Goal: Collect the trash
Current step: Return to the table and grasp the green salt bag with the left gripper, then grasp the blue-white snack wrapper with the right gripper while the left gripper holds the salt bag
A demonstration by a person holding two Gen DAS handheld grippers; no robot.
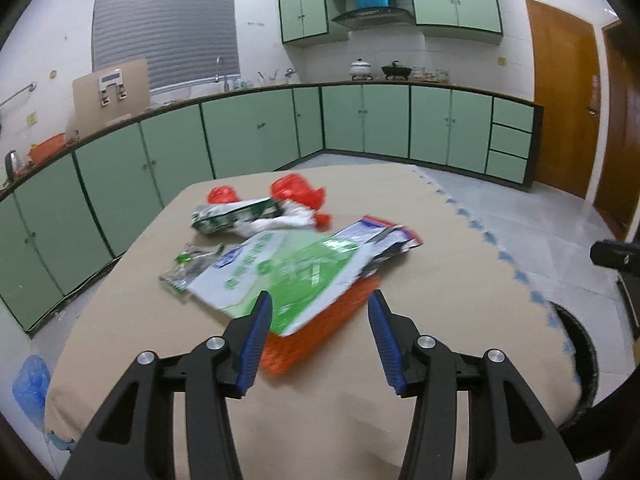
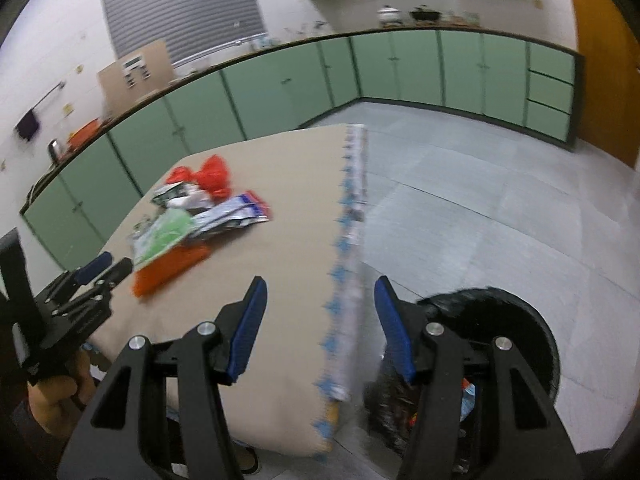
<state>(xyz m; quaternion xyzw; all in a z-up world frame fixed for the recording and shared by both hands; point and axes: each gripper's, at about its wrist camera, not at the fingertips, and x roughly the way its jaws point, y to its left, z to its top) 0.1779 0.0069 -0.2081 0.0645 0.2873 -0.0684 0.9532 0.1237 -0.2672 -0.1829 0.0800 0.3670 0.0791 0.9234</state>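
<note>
Now we reach, both grippers spread and empty: left gripper (image 1: 320, 312) faces the green-and-white bag (image 1: 288, 276) at twelve o'clock; next, pinch its near edge; right gripper (image 2: 320, 300) waits.

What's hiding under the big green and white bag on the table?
An orange packet pokes out from under the green and white bag, at its near edge. The bag covers the rest of the packet, so anything else beneath stays hidden.

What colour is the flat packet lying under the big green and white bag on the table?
Orange, seen most clearly in the left wrist view, poking out beneath the bag.
</note>
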